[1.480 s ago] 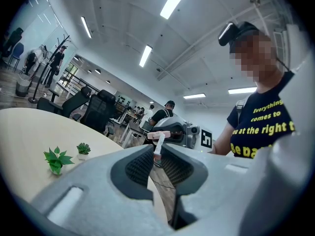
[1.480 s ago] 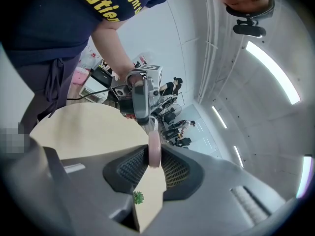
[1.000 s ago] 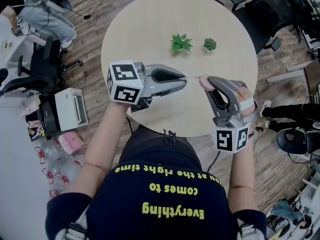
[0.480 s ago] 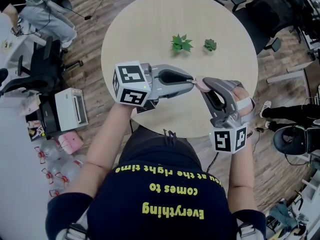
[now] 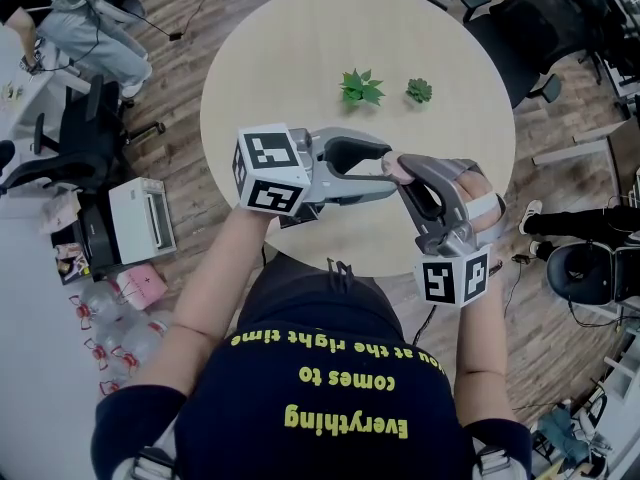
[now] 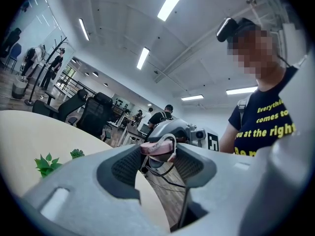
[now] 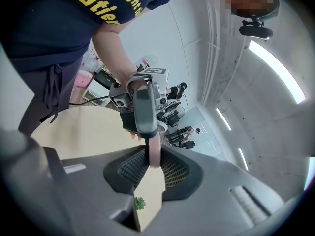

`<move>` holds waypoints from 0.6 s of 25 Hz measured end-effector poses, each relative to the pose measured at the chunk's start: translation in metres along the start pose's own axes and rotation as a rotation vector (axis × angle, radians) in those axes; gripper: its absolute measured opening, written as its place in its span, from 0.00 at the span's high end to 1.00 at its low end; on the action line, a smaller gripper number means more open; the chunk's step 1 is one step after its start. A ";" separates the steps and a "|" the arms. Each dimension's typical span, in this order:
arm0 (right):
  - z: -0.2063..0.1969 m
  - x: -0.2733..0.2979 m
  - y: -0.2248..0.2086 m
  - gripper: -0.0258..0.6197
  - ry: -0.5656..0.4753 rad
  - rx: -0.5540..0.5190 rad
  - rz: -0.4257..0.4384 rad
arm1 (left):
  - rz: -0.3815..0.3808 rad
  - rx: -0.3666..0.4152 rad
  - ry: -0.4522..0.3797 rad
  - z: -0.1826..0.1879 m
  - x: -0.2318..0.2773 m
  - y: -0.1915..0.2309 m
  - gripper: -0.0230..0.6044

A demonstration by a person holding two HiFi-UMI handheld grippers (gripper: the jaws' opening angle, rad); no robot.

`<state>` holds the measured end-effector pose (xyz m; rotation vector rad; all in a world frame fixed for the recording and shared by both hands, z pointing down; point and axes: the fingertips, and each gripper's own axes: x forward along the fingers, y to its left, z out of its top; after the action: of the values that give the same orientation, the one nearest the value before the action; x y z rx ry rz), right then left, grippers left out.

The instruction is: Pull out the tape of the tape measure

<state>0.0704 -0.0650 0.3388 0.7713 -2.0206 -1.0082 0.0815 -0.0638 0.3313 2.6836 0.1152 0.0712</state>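
Small, round, pink tape measure (image 6: pixel 158 147) — clamped in the right gripper (image 7: pixel 153 158); the left gripper (image 5: pixel 388 171) has just been opening and grips nothing.

The round pale table (image 5: pixel 290 58) carries two small green plants: the bigger plant (image 5: pixel 361 86) beyond the left gripper (image 5: pixel 388 171), the smaller plant (image 5: pixel 419 90) beyond the right gripper (image 5: pixel 404 168).

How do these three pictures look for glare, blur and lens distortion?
Head view: even light, sharp across the table, corners slightly dim. Left gripper view: strong fisheye bending, ceiling lights blown out, black corners. Right gripper view: same bending, one light strip glaring, pink tape measure in focus.
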 end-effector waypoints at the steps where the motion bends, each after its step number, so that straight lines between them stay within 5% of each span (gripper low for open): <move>1: 0.001 0.001 -0.001 0.83 -0.001 -0.001 -0.001 | -0.002 -0.002 0.000 0.000 0.000 0.000 0.62; 15: 0.003 0.004 -0.002 0.82 -0.012 -0.005 -0.030 | 0.009 -0.008 -0.023 0.002 -0.008 0.006 0.63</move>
<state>0.0661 -0.0675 0.3369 0.7967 -2.0219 -1.0369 0.0737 -0.0704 0.3319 2.6759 0.0961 0.0430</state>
